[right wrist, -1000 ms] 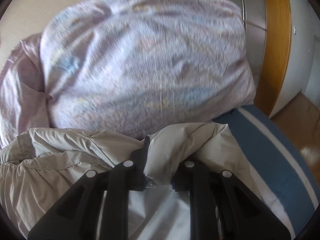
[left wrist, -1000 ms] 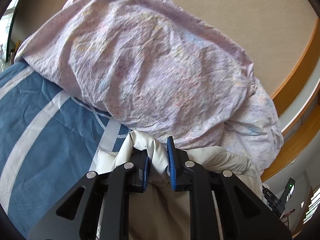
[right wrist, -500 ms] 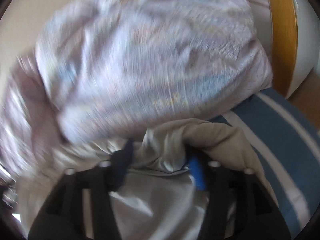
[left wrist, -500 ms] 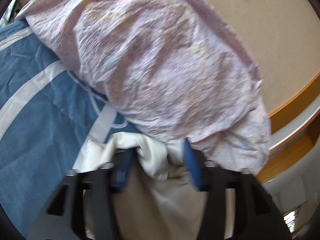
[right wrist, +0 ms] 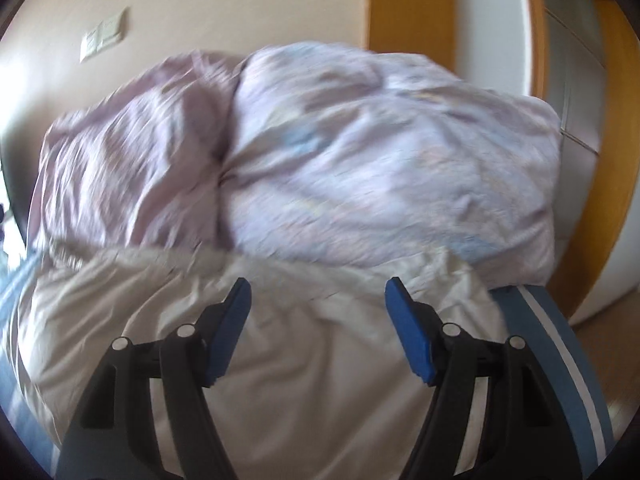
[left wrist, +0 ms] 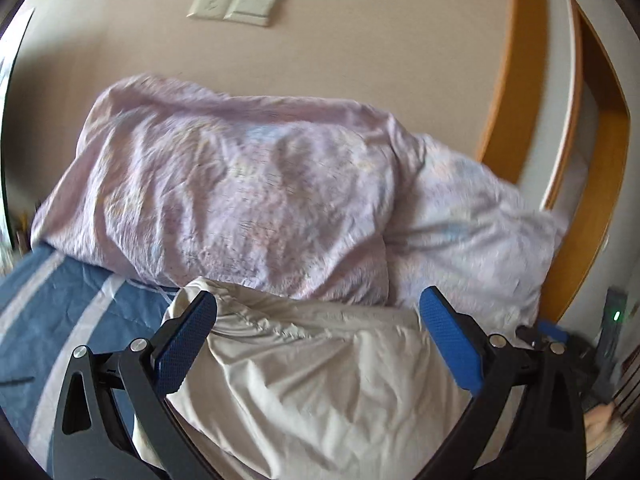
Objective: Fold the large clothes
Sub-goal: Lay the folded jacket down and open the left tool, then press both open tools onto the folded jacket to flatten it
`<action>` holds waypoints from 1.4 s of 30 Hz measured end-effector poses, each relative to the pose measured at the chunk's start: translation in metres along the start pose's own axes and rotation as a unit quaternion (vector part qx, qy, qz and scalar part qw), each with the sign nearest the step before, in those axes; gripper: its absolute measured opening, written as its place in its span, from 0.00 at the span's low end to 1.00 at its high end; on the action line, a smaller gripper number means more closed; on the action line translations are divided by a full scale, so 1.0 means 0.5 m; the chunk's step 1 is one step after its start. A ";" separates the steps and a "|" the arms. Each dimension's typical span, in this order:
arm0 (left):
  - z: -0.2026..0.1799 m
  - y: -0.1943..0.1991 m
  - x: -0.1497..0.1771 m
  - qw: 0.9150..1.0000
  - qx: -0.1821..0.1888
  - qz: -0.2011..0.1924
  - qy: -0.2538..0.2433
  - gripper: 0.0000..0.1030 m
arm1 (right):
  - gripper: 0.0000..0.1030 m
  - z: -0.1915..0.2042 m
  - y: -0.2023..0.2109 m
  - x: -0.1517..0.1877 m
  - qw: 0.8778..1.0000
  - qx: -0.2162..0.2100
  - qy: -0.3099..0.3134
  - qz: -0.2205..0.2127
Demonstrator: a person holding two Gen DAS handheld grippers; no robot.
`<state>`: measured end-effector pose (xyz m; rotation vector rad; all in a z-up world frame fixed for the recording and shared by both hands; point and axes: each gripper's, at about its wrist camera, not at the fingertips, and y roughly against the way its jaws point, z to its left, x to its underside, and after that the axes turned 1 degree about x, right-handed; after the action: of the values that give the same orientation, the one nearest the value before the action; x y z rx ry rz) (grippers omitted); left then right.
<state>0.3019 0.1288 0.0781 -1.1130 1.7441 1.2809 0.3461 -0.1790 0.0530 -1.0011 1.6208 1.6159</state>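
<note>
Item: one cream garment point(left wrist: 320, 384), large, puffy, lying on the blue striped bedcover point(left wrist: 52, 320), its far edge touching the foot of the pink duvet point(left wrist: 248, 200), which we take as our landmark. Left gripper point(left wrist: 318, 336): fingers spread wide, holding nothing, poised over the garment's corner on the near side of the duvet. Right gripper point(right wrist: 318, 320): likewise wide and empty, over the garment's other end below the duvet. The garment's long axis runs along the duvet's near edge, crosswise to both pairs of fingers, and it lies directly ahead of and beneath them. We judge both grippers about equally near, each serving its own end; any next grasp would call for reaching down onto the cloth.
</note>
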 end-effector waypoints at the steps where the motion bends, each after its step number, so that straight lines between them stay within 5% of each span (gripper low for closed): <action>1: -0.012 -0.006 0.009 1.000 0.000 0.007 -0.014 0.99 | 0.68 0.013 -0.004 0.004 1.000 0.002 0.006 0.004; 11: -0.048 -0.070 0.055 0.996 -0.035 0.057 -0.055 0.99 | 0.68 0.050 -0.042 0.015 0.999 0.004 0.011 0.037; 19: -0.032 -0.170 0.108 0.986 -0.073 0.144 -0.049 0.99 | 0.70 0.081 -0.130 0.045 0.995 0.037 0.033 0.092; 35: -0.029 -0.236 0.157 0.984 -0.077 0.149 -0.058 0.99 | 0.79 0.080 -0.214 0.097 0.992 0.040 0.014 0.117; 42: -0.044 -0.271 0.157 0.974 -0.108 0.185 -0.073 0.99 | 0.80 0.087 -0.246 0.092 0.987 0.053 0.039 0.149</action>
<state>0.3947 0.0697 -0.0353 -0.8037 1.7846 1.7675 0.4244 -0.1343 -0.0518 -0.8044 1.9637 1.6779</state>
